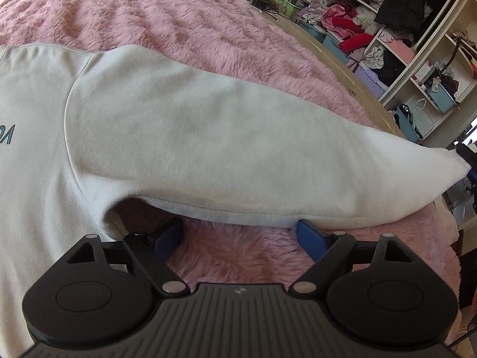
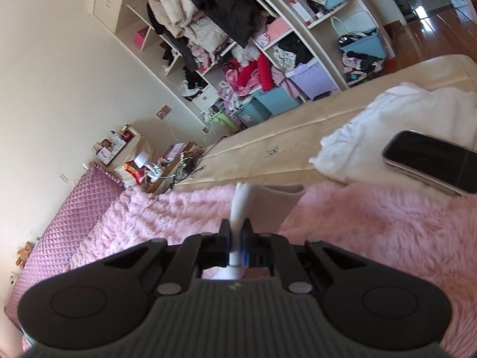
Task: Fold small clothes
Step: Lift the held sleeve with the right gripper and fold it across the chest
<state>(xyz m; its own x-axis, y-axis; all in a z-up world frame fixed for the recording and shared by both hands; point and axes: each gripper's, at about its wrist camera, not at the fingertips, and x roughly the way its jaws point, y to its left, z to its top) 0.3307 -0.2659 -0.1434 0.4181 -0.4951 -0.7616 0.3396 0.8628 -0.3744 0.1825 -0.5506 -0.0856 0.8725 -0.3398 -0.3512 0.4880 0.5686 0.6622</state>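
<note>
Sweatshirt (image 1: 184,137) matt soft cotton; blanket (image 1: 179,21) shaggy pink plush.

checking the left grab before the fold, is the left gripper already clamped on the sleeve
No, the left gripper stands wide open, its blue fingers spread at the lower edge of the white sleeve without pinching it.

Item: pale grey sweatshirt (image 1: 38,155), teal lettering on chest, flat on pink fur; my view shows its sleeve (image 1: 208,149) lifted, stretched toward three o'clock.
</note>
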